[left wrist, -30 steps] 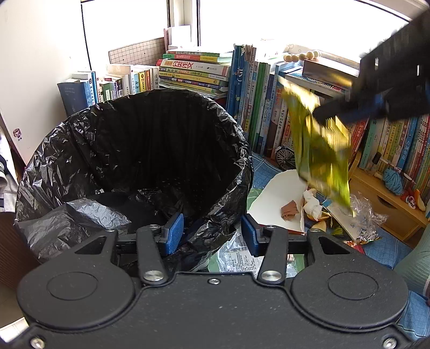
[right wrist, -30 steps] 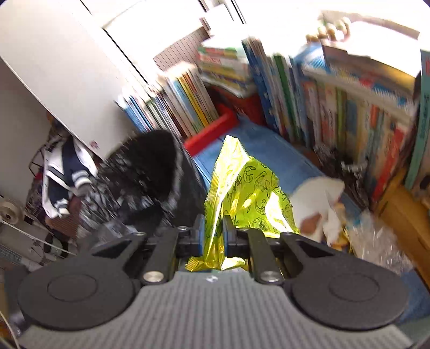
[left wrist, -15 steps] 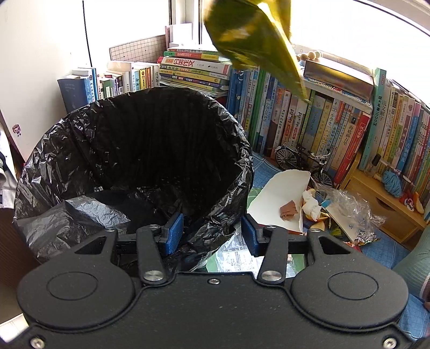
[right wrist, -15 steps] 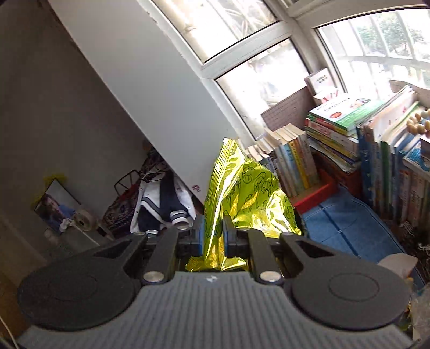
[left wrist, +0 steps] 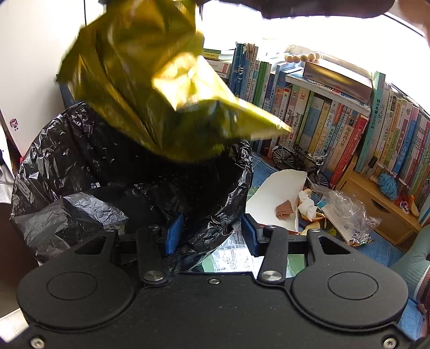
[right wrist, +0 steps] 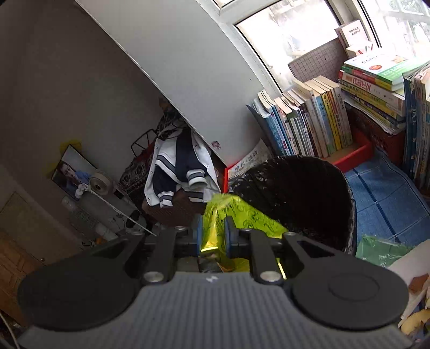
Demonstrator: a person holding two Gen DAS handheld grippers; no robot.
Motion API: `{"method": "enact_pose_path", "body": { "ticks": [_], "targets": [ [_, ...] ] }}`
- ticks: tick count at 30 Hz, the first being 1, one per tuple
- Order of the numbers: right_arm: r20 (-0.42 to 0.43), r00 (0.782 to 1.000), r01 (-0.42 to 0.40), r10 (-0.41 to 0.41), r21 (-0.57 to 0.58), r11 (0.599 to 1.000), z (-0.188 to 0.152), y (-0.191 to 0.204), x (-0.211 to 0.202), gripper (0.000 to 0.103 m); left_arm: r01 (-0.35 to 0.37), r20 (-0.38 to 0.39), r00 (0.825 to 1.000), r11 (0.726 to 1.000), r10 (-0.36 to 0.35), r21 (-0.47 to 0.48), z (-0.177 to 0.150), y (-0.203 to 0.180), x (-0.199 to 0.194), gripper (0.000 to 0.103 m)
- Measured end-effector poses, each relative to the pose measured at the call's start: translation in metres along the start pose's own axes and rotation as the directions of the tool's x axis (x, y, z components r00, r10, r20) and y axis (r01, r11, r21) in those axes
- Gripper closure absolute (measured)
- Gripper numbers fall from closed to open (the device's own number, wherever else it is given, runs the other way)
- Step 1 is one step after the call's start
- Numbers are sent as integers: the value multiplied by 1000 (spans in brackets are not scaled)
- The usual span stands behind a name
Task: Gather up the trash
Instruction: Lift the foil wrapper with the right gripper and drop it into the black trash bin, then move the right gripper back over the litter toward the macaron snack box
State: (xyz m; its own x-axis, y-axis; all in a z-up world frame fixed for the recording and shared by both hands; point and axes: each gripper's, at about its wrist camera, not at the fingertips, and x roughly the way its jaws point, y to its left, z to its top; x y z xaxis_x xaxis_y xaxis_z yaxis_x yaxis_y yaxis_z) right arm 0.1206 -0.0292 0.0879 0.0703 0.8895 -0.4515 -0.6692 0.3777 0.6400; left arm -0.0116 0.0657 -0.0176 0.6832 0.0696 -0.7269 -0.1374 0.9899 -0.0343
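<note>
A crinkled yellow snack wrapper (left wrist: pixel 150 94) hangs over the mouth of the black-bagged trash bin (left wrist: pixel 67 150), blurred by motion. My right gripper (right wrist: pixel 213 233) is shut on the wrapper (right wrist: pixel 242 220), tilted down toward the bin (right wrist: pixel 295 193); in the left wrist view its dark body (left wrist: pixel 295 8) shows at the top edge. My left gripper (left wrist: pixel 211 231) is open at the bin's near rim, with loose bag plastic lying between its blue pads (left wrist: pixel 174 233). More trash lies right of the bin: white paper (left wrist: pixel 276 188), a crumpled tissue (left wrist: pixel 306 206) and clear plastic (left wrist: pixel 346 209).
Rows of books (left wrist: pixel 336 126) and a model bicycle (left wrist: pixel 301 158) stand behind the trash on a blue mat. A wooden shelf (left wrist: pixel 376 204) is at the right. A white board and a hanging jacket (right wrist: pixel 177 171) are left of the bin.
The right gripper has carried the wrapper from the right up and over the bin, then tipped downward toward the bin's mouth. The left gripper has stayed at the rim.
</note>
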Motion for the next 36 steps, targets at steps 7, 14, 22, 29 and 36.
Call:
{"method": "enact_pose_path", "body": {
  "ticks": [7,14,22,29,36],
  "targets": [
    [-44,999,19,-19,-4,1000,-7,-8,19,67,6,-4,1000,1000,-6,-4,1,1,0,58],
    [-52,998,40,-40,-11,999,-8,-7,21,57,5,-5,1000,1000,-5,-3,1,1,0,58],
    [-19,995,102,-102,-22,995,-8,-12,1,48,3,-5,1000,1000,-3,0,1,1,0,57],
    [8,965,262,-262,-16,965,-18,-28,-30,42,0,-5,1000,1000,0,2,0,2,0,57],
    [-22,883,469,-469,69,880,-39,-74,-54,41,-7,-7,1000,1000,7,8,0,1,0,55]
  ]
}}
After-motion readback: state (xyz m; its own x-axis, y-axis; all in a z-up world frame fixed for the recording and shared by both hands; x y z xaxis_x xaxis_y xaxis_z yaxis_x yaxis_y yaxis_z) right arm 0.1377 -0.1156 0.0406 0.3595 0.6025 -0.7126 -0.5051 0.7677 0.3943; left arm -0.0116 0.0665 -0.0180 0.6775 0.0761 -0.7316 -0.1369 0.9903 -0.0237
